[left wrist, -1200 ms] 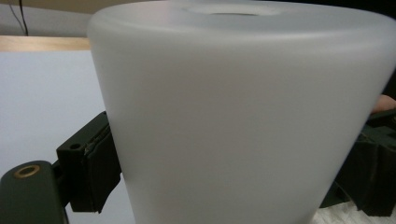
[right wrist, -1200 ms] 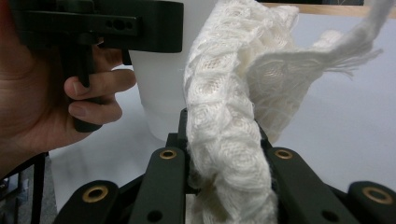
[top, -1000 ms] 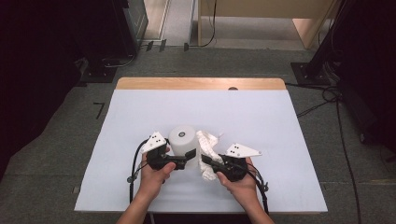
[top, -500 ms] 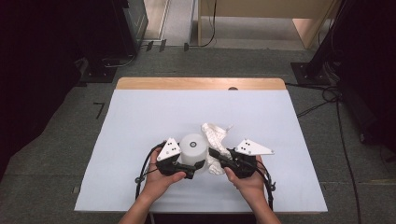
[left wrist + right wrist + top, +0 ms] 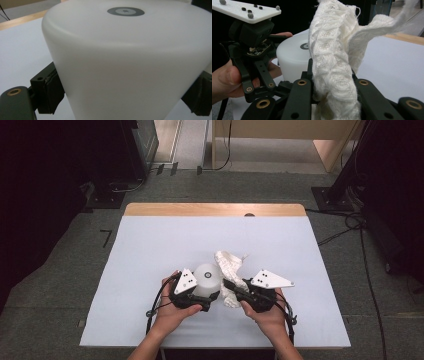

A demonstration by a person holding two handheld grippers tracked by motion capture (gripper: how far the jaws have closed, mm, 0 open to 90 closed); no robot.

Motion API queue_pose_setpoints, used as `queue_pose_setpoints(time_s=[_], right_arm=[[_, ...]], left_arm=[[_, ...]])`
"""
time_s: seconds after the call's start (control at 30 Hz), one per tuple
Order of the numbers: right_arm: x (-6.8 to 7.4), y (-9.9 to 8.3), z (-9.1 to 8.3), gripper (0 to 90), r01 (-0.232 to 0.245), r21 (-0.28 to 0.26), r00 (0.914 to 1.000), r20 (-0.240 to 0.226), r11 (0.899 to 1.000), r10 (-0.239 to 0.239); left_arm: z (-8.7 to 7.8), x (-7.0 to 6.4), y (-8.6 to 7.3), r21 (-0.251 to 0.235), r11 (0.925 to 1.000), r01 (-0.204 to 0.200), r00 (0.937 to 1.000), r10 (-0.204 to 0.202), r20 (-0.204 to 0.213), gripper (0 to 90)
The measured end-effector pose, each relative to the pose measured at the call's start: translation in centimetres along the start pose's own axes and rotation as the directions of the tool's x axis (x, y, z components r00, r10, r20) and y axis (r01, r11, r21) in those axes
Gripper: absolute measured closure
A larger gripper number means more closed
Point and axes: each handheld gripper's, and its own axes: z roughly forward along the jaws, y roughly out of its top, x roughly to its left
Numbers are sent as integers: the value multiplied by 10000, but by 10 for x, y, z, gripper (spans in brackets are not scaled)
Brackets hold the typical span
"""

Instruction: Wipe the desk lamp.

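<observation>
Lower centre of the high view: left gripper (image 5: 212,292) clamps a white cylinder (image 5: 207,279), one jaw pressed on each side of it, above the pale blue table cover (image 5: 150,250). Just right of it, the right gripper (image 5: 232,287) pinches a white knitted cloth (image 5: 228,265), which bunches up out of its jaws beside the cylinder.
</observation>
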Motion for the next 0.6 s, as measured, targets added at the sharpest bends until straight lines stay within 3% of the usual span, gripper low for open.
queue_pose_setpoints(time_s=[0.2, 0.3, 0.43, 0.6], right_arm=[[-5, -3, 1, 759, -244, 151, 9996, 126, 9996, 242], [-3, -2, 1, 759, -240, 166, 9997, 92, 9996, 238], [6, 2, 1, 757, 52, 131, 10000, -81, 9999, -51], [-1, -1, 1, 758, -145, 155, 9999, -41, 9998, 146]], left_arm=[[-7, -2, 5, -526, 9986, 38, 9990, -15, 445, 81], [-6, 1, 6, -368, 9988, 337, 9993, -332, 159, 81], [-2, 3, 2, 27, 9998, 196, 9996, -195, -208, 81], [-4, -2, 3, -133, 9998, -143, 9999, 143, 10, 81]])
